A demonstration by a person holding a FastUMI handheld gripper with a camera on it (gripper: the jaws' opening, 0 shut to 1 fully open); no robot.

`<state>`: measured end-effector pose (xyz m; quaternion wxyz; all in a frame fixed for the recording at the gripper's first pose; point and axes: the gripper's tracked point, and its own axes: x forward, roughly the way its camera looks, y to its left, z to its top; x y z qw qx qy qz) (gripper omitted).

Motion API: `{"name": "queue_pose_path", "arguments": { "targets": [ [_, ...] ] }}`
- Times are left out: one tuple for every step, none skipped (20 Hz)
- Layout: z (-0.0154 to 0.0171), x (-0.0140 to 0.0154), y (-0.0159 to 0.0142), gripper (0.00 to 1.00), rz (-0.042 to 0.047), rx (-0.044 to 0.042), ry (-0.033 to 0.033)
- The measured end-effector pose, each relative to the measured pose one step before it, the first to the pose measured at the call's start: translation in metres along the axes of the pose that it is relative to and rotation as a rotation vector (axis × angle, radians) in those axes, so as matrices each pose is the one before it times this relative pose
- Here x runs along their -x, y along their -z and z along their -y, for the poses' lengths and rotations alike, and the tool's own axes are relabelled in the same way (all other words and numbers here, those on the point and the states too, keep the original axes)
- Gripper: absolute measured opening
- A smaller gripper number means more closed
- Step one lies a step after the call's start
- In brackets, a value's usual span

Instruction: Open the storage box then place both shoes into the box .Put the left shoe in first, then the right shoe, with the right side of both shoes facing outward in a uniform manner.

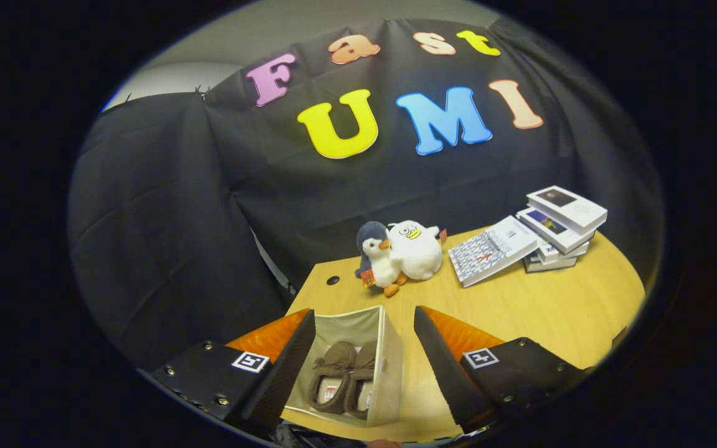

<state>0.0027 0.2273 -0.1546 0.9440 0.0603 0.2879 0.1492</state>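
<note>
We count 2 brown shoes, 1 storage box (389,367), 2 plush toys and approx. 4 books. The box stands open on the wooden desk (520,311), between the fingers of the hand-held gripper (358,373) and below them. Both shoes lie inside it, side by side: left-hand shoe (332,376), right-hand shoe (361,379), toes pointing away from us. The hand-held gripper hangs released w/ fingers spread wide, touching nothing. Beyond the box, a penguin plush (376,258) leans against a white duck plush (416,249). Further right, one book (492,249) rests tilted against a stack of books (561,227), approx. 3 high.
</note>
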Motion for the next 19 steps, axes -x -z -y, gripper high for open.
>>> {"name": "queue_pose_path", "arguments": {
  "targets": [
    [0.00618,0.00769,-0.00873,0.98,0.02047,0.02738,0.00533],
    [0.00733,0.00668,-0.00858,0.98,0.02251,0.03388,0.00893],
    [0.00860,0.00760,-0.01008,0.98,0.02519,0.03981,0.01524],
    [0.00983,0.00705,-0.00943,0.98,0.02916,0.04309,0.01699],
    [0.00736,0.00604,-0.00970,0.98,0.03435,0.04396,0.01265],
    [0.00899,0.00577,-0.00819,0.98,0.02818,0.03733,0.01363],
    [0.00787,0.00625,-0.00598,0.98,0.02337,0.02417,0.01160],
    [0.00773,0.00531,-0.00540,0.98,0.01833,0.01302,0.00884],
    [0.00741,0.00508,-0.00439,0.98,0.01748,0.00446,0.00534],
    [0.00807,0.00479,-0.00520,0.98,0.01765,0.00533,0.00345],
    [0.01481,0.00000,-0.00686,0.98,0.01959,0.00200,0.01246],
    [0.01173,0.00351,-0.00362,0.98,0.01926,0.00424,0.01080],
    [0.01223,0.00246,-0.00342,0.97,0.01602,0.00301,0.01872],
    [0.01086,0.00195,-0.00292,0.97,0.01581,-0.00498,0.01917],
    [0.00942,0.00202,-0.00195,0.97,0.00898,-0.00603,0.01145],
    [0.00808,0.00253,-0.00282,0.98,0.00981,-0.00782,0.01073],
    [0.00850,0.00069,-0.00340,0.98,0.01102,-0.00446,0.00768],
    [0.00754,0.00001,-0.00284,0.98,0.00744,0.00232,0.00633],
    [0.00688,-0.00038,-0.00213,0.97,0.00905,0.00351,0.00782]
  ]
}}
